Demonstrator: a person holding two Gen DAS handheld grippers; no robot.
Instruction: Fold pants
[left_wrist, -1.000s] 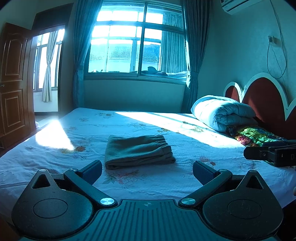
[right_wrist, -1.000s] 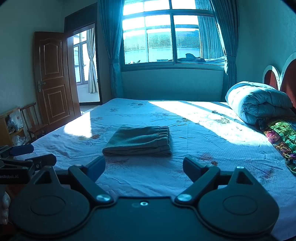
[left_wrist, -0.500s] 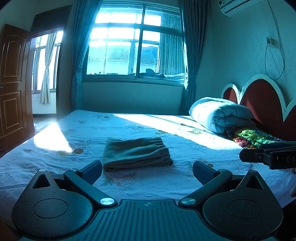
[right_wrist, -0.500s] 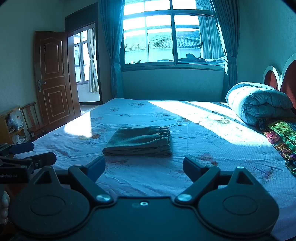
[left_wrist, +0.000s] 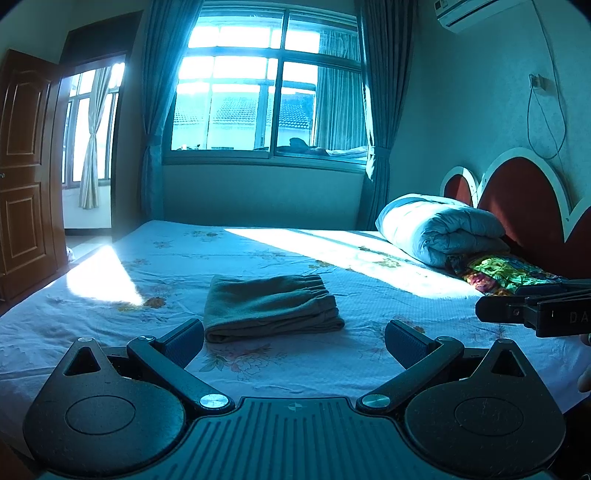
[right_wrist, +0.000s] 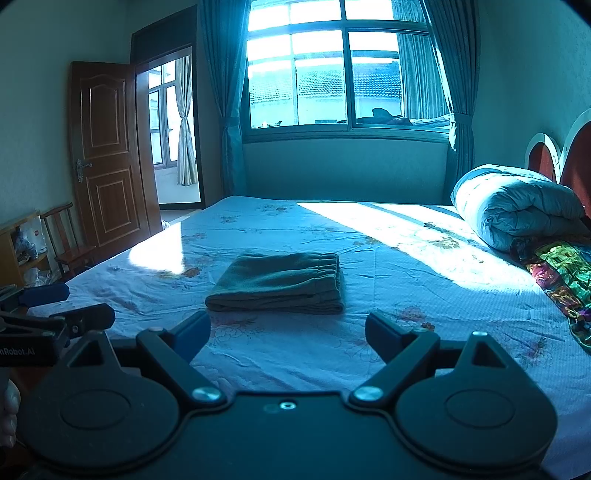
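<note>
The dark green pants (left_wrist: 271, 308) lie folded in a compact rectangle on the bed sheet (left_wrist: 295, 362), waistband to the right. They show in the right wrist view (right_wrist: 279, 282) too. My left gripper (left_wrist: 293, 341) is open and empty, held back from the pants near the bed's front edge. My right gripper (right_wrist: 288, 334) is open and empty, also short of the pants. The right gripper shows at the right edge of the left wrist view (left_wrist: 532, 312); the left gripper shows at the left edge of the right wrist view (right_wrist: 55, 310).
A rolled blue duvet (left_wrist: 439, 229) and a colourful cloth (left_wrist: 506, 271) lie by the red headboard (left_wrist: 524, 199) at the right. A wooden door (right_wrist: 107, 155) and a chair (right_wrist: 64, 240) stand at the left, a window (right_wrist: 343, 74) behind the bed.
The left wrist view has tilted up a little, so the pants sit slightly lower relative to the room. The right gripper has barely moved. Both stay open.
</note>
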